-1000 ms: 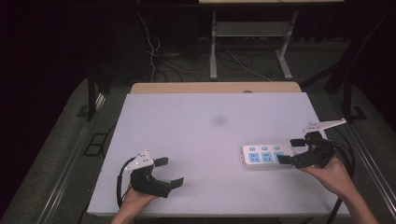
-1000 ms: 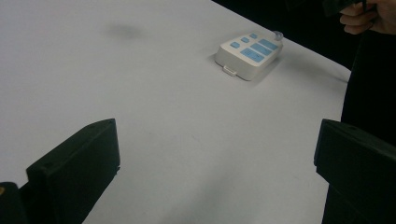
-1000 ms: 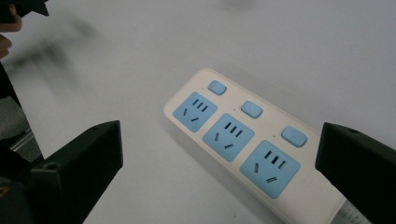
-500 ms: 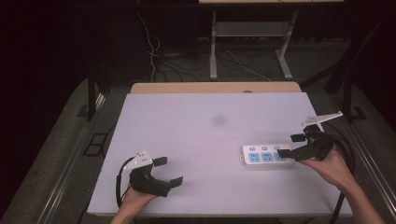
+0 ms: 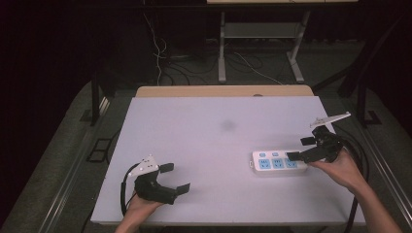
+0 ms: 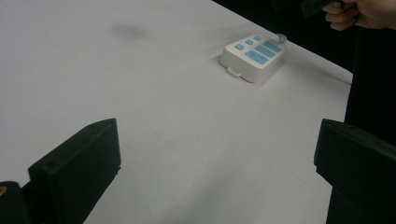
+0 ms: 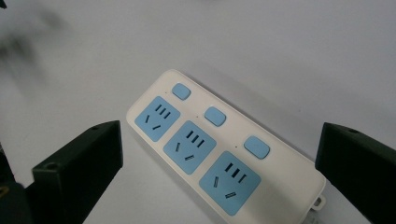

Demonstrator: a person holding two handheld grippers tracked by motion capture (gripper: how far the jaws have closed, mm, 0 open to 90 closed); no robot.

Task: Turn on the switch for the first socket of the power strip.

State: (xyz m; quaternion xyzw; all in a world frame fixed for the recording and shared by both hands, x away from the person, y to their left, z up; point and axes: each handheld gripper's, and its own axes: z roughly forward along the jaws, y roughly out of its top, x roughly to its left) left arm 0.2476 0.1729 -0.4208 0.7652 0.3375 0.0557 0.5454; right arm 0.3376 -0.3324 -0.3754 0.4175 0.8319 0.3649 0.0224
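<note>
A white power strip [image 5: 276, 164] with three blue sockets and three blue switches lies flat near the table's right front; it also appears as the power strip [image 7: 219, 149] and, far off, the power strip [image 6: 252, 55]. My right gripper [image 5: 300, 148] hovers open just above its right end, jaws spread wide to either side of the strip, touching nothing. My left gripper [image 5: 175, 177] rests open low over the table's left front, far from the strip, with bare table between its jaws.
The white table [image 5: 214, 131] has a faint dark smudge [image 5: 227, 126] near its middle. A wooden edge [image 5: 223, 91] runs along the far side. Cables [image 5: 354, 160] trail off the right edge; metal frame legs [image 5: 221, 53] stand behind on dark floor.
My right gripper has lifted and drawn back slightly to the right, away from the strip's right end. The strip and the left gripper have stayed put.
</note>
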